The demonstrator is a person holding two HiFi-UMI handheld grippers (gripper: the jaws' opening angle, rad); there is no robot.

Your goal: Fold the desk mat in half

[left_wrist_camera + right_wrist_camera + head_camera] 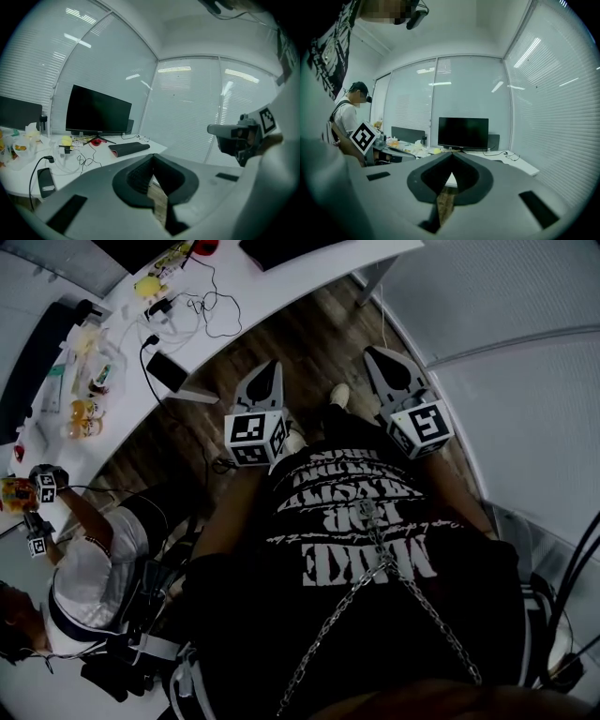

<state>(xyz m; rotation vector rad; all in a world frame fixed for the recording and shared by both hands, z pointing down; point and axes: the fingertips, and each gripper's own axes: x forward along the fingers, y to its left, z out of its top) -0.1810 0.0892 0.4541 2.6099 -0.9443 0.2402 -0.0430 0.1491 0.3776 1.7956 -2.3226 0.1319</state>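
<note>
Left gripper and right gripper are both clenched with nothing between the jaws. They are held side by side over the wood floor, apart from the desk. The desk mat is dark and seemingly folded over. It lies near the desk's front edge, towards its right end, right of the monitor.

White desk is standing on wood floor. Black monitor is standing at its back; dark desk mat is lying just right of the monitor's foot. Phone is lying near the front edge, black cable curling beside it. Snack packets are crowding the left end. Thin leads are trailing mid-desk.
</note>
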